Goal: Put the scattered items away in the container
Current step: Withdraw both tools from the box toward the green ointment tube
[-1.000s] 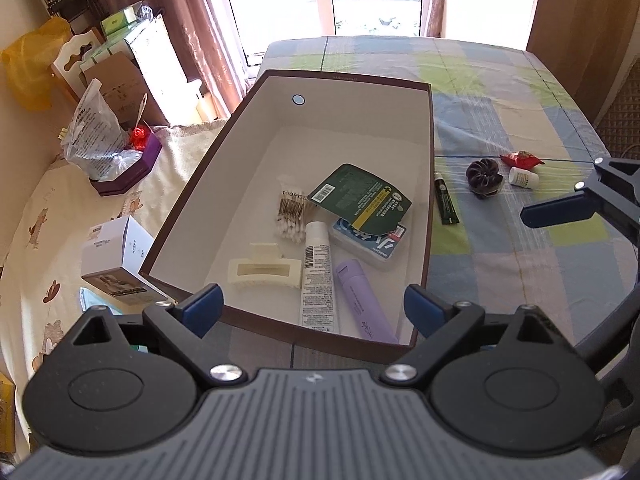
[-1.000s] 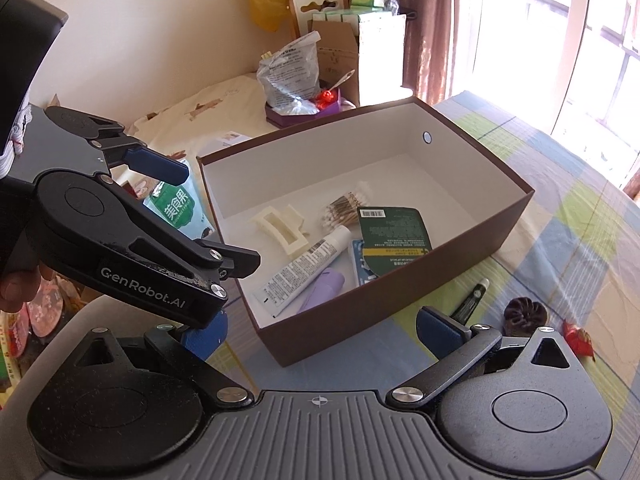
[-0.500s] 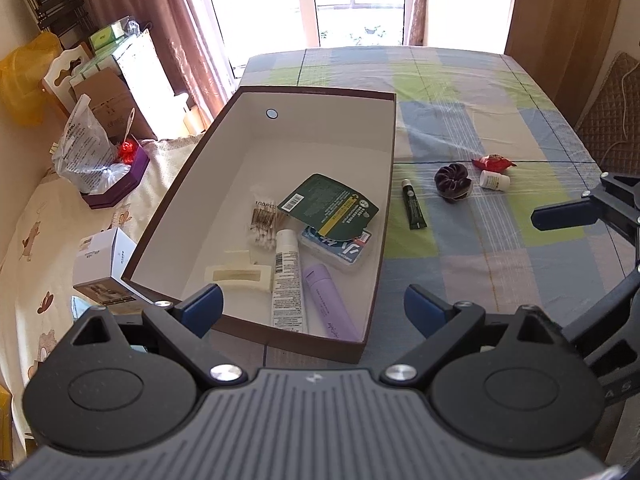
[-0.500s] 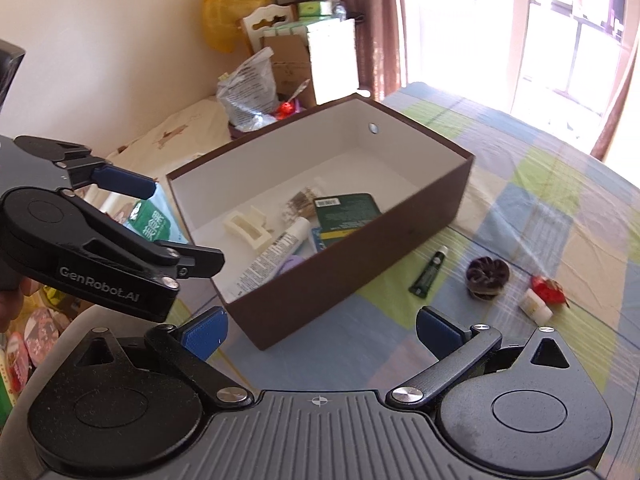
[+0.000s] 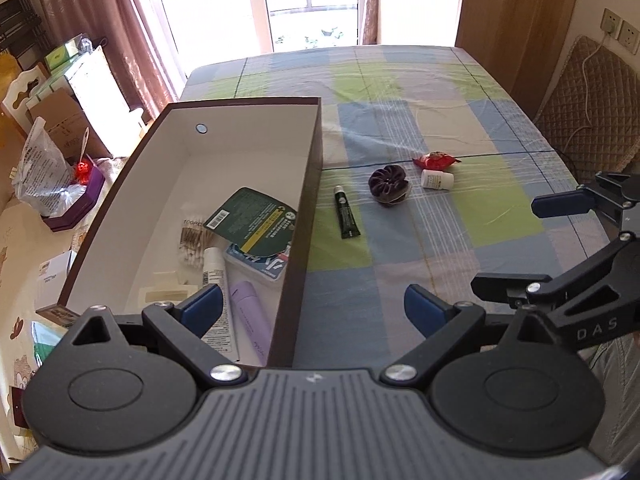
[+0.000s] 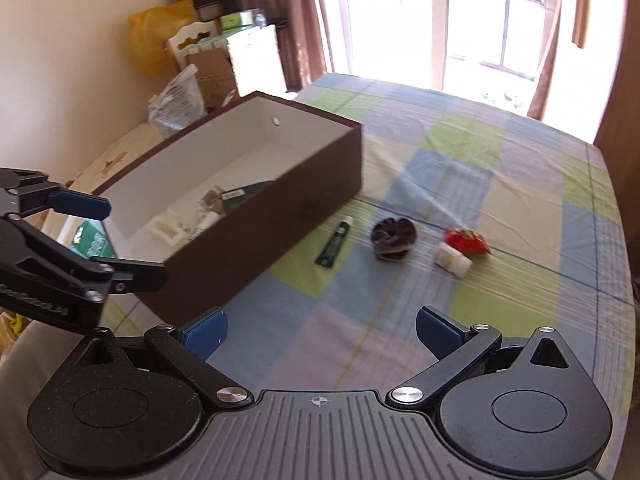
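Observation:
A brown box [image 5: 308, 184] [image 6: 280, 220] with a white inside stands on the checked tablecloth. It holds a green packet [image 5: 252, 222], cotton swabs [image 5: 192, 240], a cream hair clip [image 5: 168, 292], a white tube [image 5: 214, 276] and a purple tube [image 5: 252, 316]. To its right on the cloth lie a dark green tube [image 5: 346, 216] [image 6: 334, 242], a purple scrunchie [image 5: 388, 184] [image 6: 392, 236], a small white bottle [image 5: 436, 179] [image 6: 452, 260] and a red wrapper [image 5: 436, 160] [image 6: 466, 240]. My left gripper [image 5: 312, 308] hangs open over the box's near right corner. My right gripper [image 6: 320, 330] is open above the near cloth, empty.
A quilted chair [image 5: 592, 112] stands at the table's right side. Left of the table are cardboard boxes [image 5: 60, 120], a plastic bag [image 5: 40, 172] and a yellow bag [image 6: 156, 40]. Bright glass doors [image 5: 312, 0] lie beyond the far edge.
Both grippers have pulled back and swung right. The box has slid left in both views and the loose items on the cloth now sit nearer the middle.

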A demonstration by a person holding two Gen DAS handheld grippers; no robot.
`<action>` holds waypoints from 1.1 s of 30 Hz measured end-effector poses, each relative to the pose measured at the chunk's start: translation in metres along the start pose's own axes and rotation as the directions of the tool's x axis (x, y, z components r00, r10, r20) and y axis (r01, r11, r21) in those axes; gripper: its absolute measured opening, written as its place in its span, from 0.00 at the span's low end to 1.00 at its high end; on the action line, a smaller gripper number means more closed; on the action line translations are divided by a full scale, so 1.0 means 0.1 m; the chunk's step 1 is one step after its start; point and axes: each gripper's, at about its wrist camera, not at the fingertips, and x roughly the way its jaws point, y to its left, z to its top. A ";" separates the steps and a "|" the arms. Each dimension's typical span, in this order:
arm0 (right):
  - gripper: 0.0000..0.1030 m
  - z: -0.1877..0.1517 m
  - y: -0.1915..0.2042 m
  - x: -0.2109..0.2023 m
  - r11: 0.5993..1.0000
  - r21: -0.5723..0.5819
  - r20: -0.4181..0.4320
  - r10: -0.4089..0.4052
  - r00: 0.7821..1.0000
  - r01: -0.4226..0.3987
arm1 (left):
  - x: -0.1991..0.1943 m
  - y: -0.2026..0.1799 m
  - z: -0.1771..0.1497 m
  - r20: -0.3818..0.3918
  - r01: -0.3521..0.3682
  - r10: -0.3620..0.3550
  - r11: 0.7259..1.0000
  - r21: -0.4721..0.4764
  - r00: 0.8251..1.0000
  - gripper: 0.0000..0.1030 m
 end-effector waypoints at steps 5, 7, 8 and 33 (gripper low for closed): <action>1.00 -0.11 -0.29 -0.01 0.998 0.060 -0.001 -0.025 1.000 0.025 | 0.10 -0.18 0.05 0.014 0.032 -0.032 0.999 0.033 0.999 0.92; 1.00 -0.15 -0.39 -0.02 0.996 0.083 0.001 -0.032 0.999 0.032 | 0.16 -0.25 0.06 0.016 0.041 -0.042 0.998 0.042 0.999 0.92; 1.00 -0.16 -0.43 -0.01 0.995 0.090 0.003 -0.037 0.999 0.037 | 0.19 -0.28 0.07 0.016 0.046 -0.047 0.998 0.046 0.999 0.92; 1.00 -0.43 -1.39 0.51 0.953 0.255 -0.048 -0.160 0.986 0.167 | 1.44 -0.74 0.12 -0.079 0.054 -0.052 0.998 0.014 0.996 0.55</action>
